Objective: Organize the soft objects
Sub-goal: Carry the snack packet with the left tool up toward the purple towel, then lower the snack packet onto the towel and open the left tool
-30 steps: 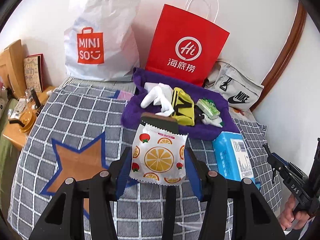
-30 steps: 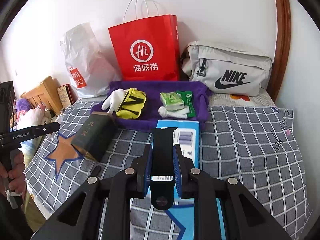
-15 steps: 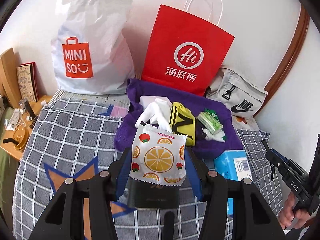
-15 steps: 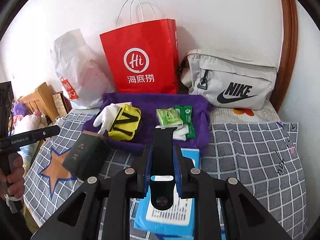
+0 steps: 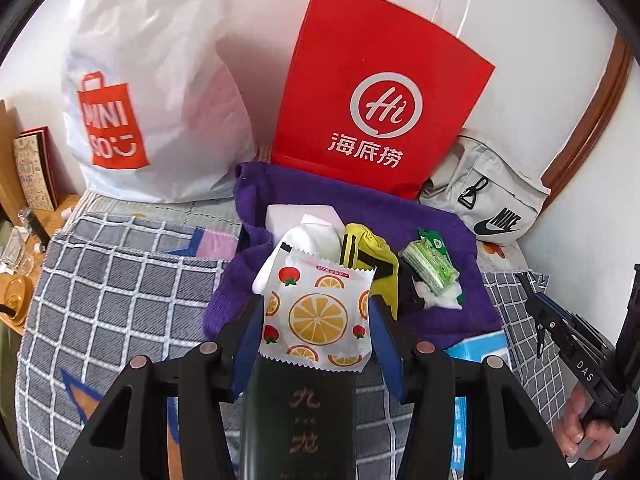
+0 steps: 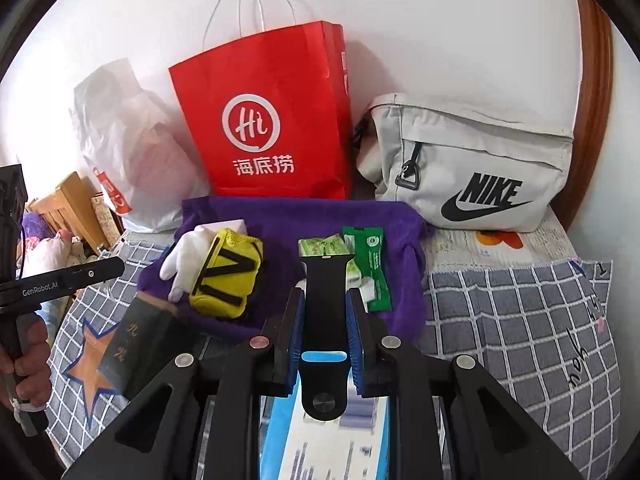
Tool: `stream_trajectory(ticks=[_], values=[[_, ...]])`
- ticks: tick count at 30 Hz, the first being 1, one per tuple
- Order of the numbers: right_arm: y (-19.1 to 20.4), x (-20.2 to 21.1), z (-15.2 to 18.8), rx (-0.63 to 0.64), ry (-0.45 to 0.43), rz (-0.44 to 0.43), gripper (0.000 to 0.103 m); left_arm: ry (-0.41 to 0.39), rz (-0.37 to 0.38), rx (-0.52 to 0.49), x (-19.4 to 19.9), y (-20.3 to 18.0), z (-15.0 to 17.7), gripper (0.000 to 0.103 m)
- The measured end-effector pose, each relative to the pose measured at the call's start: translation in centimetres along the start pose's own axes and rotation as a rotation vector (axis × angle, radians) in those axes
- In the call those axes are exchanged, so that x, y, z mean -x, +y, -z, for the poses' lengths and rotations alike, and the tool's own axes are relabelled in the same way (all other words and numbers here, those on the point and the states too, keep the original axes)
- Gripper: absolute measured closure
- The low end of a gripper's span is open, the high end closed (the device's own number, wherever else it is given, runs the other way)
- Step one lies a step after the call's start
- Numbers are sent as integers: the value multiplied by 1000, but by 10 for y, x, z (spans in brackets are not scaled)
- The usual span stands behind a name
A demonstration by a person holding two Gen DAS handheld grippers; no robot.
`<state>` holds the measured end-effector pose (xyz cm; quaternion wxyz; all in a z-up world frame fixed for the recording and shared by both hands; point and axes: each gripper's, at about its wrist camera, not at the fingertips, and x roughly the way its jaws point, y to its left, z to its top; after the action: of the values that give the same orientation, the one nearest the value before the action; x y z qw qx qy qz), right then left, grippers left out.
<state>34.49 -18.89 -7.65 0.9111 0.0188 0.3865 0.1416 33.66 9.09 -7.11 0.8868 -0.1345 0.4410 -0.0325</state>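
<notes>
— Carrying both finds over to the purple towel [image 5: 440,220], I'd say. Starting on the left: the left gripper [image 5: 318,320] pinches a fruit-print sachet [image 5: 316,316] upright between its blue pads, above a dark green box [image 5: 300,420] lying on the checked bedspread [image 5: 112,280].

— And the towel's load?

— White glove [image 6: 188,256], yellow pouch [image 6: 226,276], green tissue packs [image 6: 362,268], all resting on it below the red paper bag [image 6: 264,120].

— The right side?

— The right gripper [image 6: 324,320] is pressed tight on a black watch strap [image 6: 324,304], over a blue carton [image 6: 320,448].

— Next move?

— Probably lowering each piece onto bare towel, then spreading the jaws. The sachet needs the gap beside the glove.

— Poses?

— Both grippers tilt downward toward the towel, side by side; the person's hand [image 6: 24,364] grips the left handle.
</notes>
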Motion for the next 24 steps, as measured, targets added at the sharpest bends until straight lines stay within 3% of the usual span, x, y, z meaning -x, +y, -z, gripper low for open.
stream_trajectory(ticks=[13, 24], values=[[-26, -63, -31, -30, 62, 37, 82, 45, 16, 6, -42, -10, -22, 53], [-46, -112, -25, -59, 149, 42, 82, 71, 30, 10, -79, -18, -28, 53]])
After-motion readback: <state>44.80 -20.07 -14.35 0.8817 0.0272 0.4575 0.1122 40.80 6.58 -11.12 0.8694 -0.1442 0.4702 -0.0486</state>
